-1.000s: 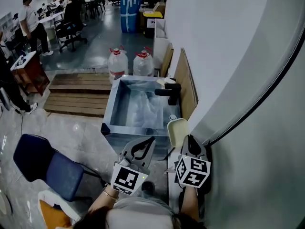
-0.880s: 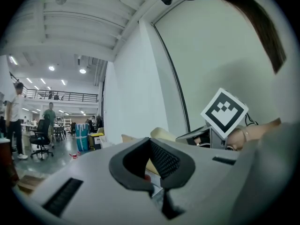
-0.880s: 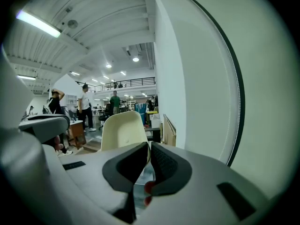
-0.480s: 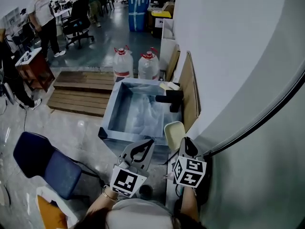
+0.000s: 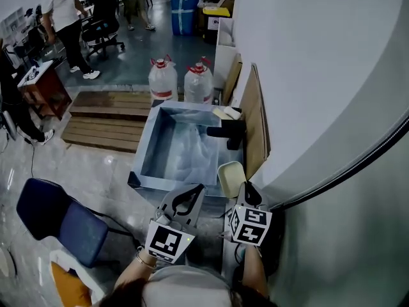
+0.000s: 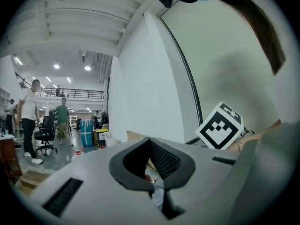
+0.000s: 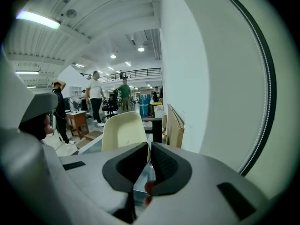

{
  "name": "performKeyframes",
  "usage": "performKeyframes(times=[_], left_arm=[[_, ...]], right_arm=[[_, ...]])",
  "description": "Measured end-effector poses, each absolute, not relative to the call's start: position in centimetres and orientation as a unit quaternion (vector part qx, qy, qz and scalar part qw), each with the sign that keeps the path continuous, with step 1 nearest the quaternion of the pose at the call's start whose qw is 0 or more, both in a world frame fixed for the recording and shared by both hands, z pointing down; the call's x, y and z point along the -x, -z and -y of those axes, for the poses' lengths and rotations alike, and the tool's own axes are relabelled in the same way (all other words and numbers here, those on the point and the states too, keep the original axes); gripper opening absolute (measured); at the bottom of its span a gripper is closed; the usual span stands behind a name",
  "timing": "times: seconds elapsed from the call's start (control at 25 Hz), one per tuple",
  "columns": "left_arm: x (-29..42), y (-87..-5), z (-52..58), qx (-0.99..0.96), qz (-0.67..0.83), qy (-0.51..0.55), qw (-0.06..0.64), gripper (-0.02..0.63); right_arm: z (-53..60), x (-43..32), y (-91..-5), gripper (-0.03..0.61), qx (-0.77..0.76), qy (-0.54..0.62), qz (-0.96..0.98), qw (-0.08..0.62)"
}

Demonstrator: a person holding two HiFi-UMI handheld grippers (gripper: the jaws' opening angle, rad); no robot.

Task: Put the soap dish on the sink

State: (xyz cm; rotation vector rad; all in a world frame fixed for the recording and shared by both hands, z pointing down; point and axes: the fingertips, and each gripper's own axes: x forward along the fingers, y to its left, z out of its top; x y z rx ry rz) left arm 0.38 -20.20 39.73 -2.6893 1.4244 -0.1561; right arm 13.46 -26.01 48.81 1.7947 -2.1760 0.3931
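Head view: a metal sink (image 5: 147, 149) was seen against a white wall, with a black tap (image 5: 225, 132) mounted on its right ledge and a wooden board (image 5: 257, 123) leaned on the wall behind it. The cream soap dish (image 5: 231, 176) was held on edge at the near right corner of the sink, just this side of the tap. Whether it touched the ledge could not be told. It was carried by the right gripper (image 5: 246, 189), whose tips were closed on its near edge. The left gripper (image 5: 195, 190) was held beside it over the near rim, with its tips met and nothing carried.

Left gripper view: the left gripper (image 6: 150, 142) was shown with its pads drawn together at the tips. Only an empty gap was left behind them, and no object was found between them.

Right gripper view: the right gripper (image 7: 149, 146) was shown with its pads pressed onto the lower edge of the soap dish (image 7: 124, 130). The dish stood up beyond the jaws, with the tap (image 7: 154, 125) and the board (image 7: 174, 125) behind it.

The step in hand was judged to be the carry, near its end, with the placing not yet done. For the next move, the dish would probably have to be tipped flat and lowered onto the bare ledge near the tap. It would need to be kept clear of the basin edge and seated before the jaws were spread.
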Motion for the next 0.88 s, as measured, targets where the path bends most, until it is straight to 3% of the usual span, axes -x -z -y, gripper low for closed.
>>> performKeyframes(times=[0.88], left_arm=[[0.5, -42.0, 27.6, 0.888, -0.458, 0.054, 0.0, 0.003]], right_arm=[[32.4, -11.7, -58.2, 0.041, -0.602, -0.154, 0.741, 0.252]])
